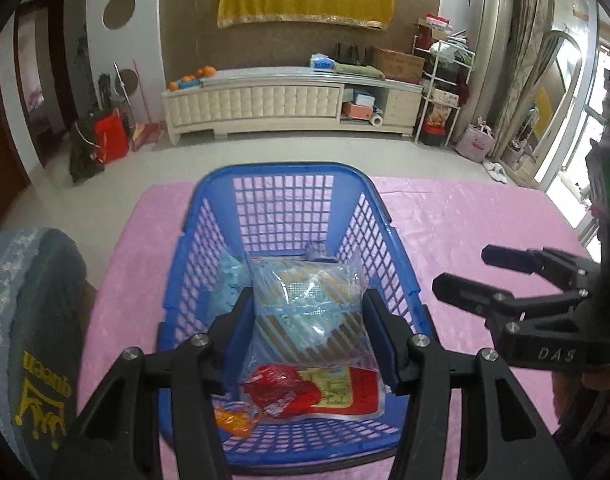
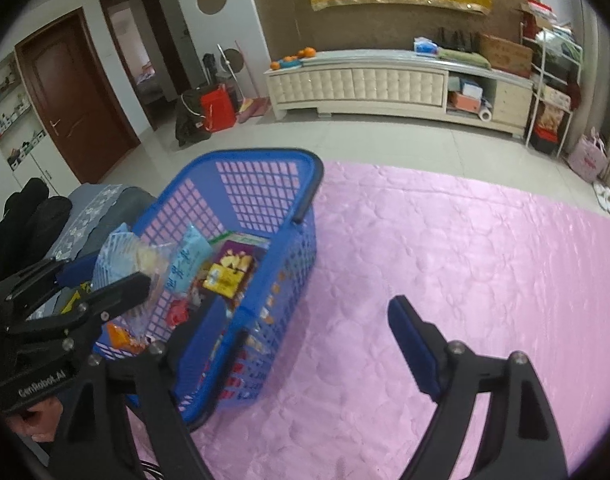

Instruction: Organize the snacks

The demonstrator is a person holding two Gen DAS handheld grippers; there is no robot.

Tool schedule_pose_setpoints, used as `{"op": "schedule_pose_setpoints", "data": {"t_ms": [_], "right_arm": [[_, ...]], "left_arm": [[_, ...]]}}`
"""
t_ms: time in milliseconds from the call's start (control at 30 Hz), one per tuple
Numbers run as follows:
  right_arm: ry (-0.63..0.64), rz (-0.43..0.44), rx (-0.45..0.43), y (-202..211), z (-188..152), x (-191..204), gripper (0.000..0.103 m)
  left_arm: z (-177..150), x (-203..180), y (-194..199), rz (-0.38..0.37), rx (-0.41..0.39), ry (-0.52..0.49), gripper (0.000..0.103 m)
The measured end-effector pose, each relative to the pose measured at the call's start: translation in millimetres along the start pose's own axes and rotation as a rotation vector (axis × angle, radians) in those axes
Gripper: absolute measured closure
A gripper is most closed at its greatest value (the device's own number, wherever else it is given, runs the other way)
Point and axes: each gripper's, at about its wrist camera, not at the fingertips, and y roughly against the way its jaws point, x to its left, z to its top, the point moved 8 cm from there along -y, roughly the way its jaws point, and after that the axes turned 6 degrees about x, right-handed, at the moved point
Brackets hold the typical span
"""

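Your left gripper (image 1: 309,330) clamps the pale-blue snack bag (image 1: 311,312) over the blue basket (image 1: 289,174); your right gripper (image 2: 301,344) hangs spread, empty, beside it.

red packet (image 1: 281,394): partly under striped bag (image 1: 309,312) | orange packet (image 1: 235,420): blurred

Both grippers are black, angular linkages with silver round-headed screws at the joints and flat dark-blue pads lining the inner faces of the fingers. The left gripper (image 1: 309,332) shows four such screws across its arms; seen from the right wrist, its body carries the white lettering "GenRobot.AI" (small, near the hand). The right gripper (image 1: 477,276) bears pale "DAS" lettering on its side, and a green glow shows on the dark housing above that lettering. A bit of bare skin (image 2: 35,420) shows just below the "GenRobot.AI" lettering.
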Motion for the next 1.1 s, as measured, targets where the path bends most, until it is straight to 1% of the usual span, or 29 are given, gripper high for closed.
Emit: {"op": "schedule_pose_setpoints", "data": {"t_ms": [267, 367, 433, 467, 500, 600, 633, 667, 800, 933, 1100], "right_arm": [[-0.051, 0.015, 0.019, -11.9, -7.4, -15.5, 0.017], [-0.053, 0.018, 0.024, -16.1, -6.8, -15.9, 0.017], [-0.059, 0.026, 0.024, -17.7, -8.2, -15.6, 0.017], [-0.061, 0.028, 0.024, -18.0, -9.2, -16.1, 0.017], [-0.063, 0.027, 0.024, -18.4, -10.3, -15.9, 0.017], [-0.077, 0.036, 0.019, -17.9, -13.1, -18.1, 0.017], [-0.083, 0.038, 0.016, -16.9, -14.5, -18.0, 0.017], [-0.086, 0.040, 0.014, -15.9, -14.8, -18.1, 0.017], [-0.087, 0.035, -0.012, -2.4, -21.4, -15.5, 0.017], [-0.078, 0.005, -0.049, 20.9, -34.7, -17.4, 0.017], [-0.073, -0.035, -0.091, 53.2, -57.4, -19.7, 0.017]], "left_arm": [[3.6, -3.8, -28.1, 0.011, 0.047, -0.017, 0.051], [1.0, -3.7, -38.6, -0.010, 0.080, -0.022, 0.051], [-0.4, -3.2, -43.1, -0.006, 0.092, -0.020, 0.046], [-1.3, -3.3, -44.2, -0.008, 0.093, -0.021, 0.042], [-1.9, -3.3, -44.1, -0.013, 0.092, -0.021, 0.039], [-3.5, -6.3, -38.3, -0.036, 0.078, -0.025, 0.036], [-4.6, -7.2, -36.2, -0.033, 0.071, -0.029, 0.032], [-5.3, -8.7, -32.8, -0.024, 0.058, -0.035, 0.032], [-17.4, -15.3, -20.6, 0.000, 0.037, -0.034, 0.032], [-31.6, -24.5, -4.4, -0.033, 0.016, 0.002, 0.032], [-48.0, -41.5, 27.0, -0.030, -0.064, 0.010, 0.032]]}}
